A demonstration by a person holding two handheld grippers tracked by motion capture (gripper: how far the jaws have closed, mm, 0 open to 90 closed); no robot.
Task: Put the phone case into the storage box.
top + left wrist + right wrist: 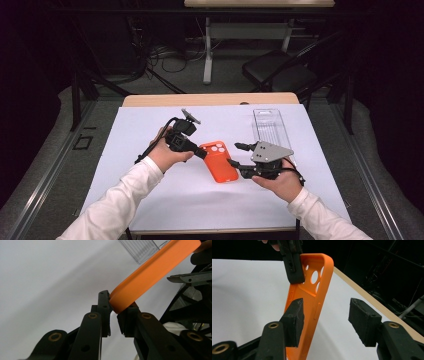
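An orange phone case (218, 161) with camera holes is held tilted above the white sheet (150, 130) in the middle of the table. My left gripper (201, 152) is shut on its top corner; the left gripper view shows both jaws of the left gripper (113, 308) pinching the case's (150, 272) rounded edge. My right gripper (236, 155) is open at the case's right side. In the right gripper view, the right gripper (328, 320) has its left pad (295, 317) against the case (312, 290), and the other pad stands well clear to the right.
A clear plastic package (270, 127) lies on the sheet at the back right, close behind the right hand. The wooden table edge (210, 99) runs along the back. Beyond it stand a black chair (277, 70) and a desk leg (207, 50).
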